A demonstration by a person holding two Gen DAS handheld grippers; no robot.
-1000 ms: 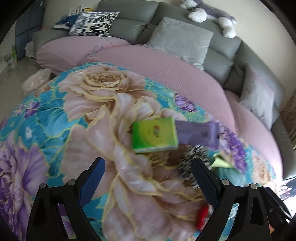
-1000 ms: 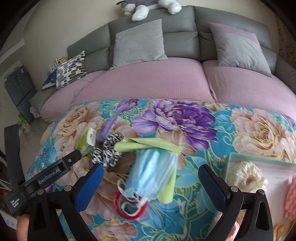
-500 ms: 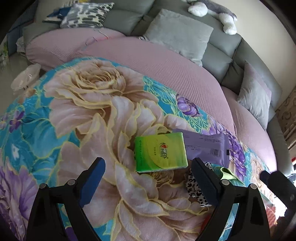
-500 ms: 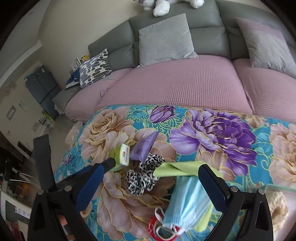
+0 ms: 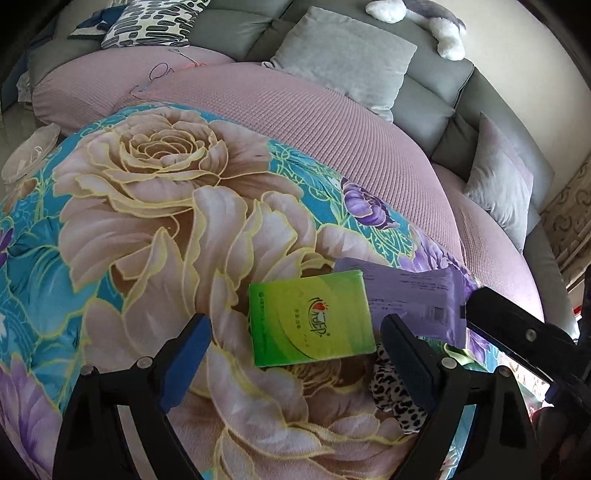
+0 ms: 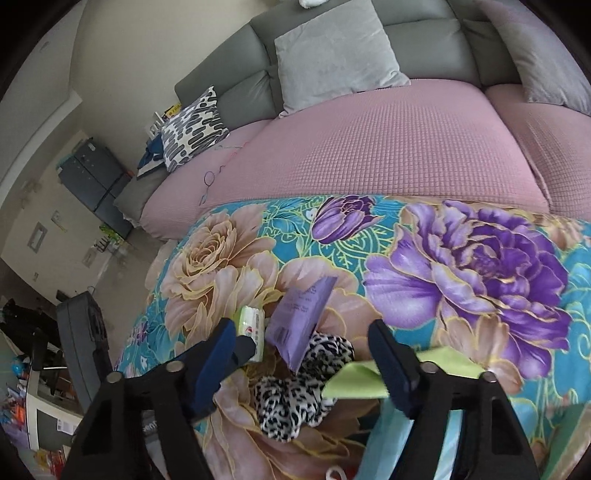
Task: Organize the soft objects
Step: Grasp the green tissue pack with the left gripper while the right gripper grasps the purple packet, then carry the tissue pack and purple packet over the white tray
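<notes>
Soft things lie clustered on a floral blanket (image 5: 155, 206) spread over the pink sofa seat (image 5: 295, 122), and the green tissue pack (image 5: 312, 317) serves as landmark. Just right of that pack, touching its edge, is a purple packet (image 5: 413, 299) with a barcode. Below the pack's right corner sits a leopard-print scrunchie (image 5: 391, 395), partly behind a finger of the left hand-held gripper (image 5: 295, 365). That hand-held gripper hangs over the blanket with its jaws spread wide; the tissue pack lies just beyond and between the blue pads, which do not touch it.

In the right wrist view the tissue pack (image 6: 253, 328) appears edge-on, with the purple packet (image 6: 301, 317) leaning beside it and the scrunchie (image 6: 295, 387) below both. A lime-green cloth (image 6: 354, 380) lies right of the scrunchie, away from the pack, and a pale blue piece (image 6: 384, 435) lies under it at the bottom edge. The right hand-held gripper (image 6: 306, 369) has its jaws closing, with the scrunchie and the packet's lower end lying between them; the pads are not pressing on either. Its left pad overlaps the tissue pack's edge in the picture, and whether it touches cannot be told.

Far beyond the pack, grey cushions (image 5: 343, 55) and a patterned cushion (image 5: 147, 18) rest against the sofa back.
</notes>
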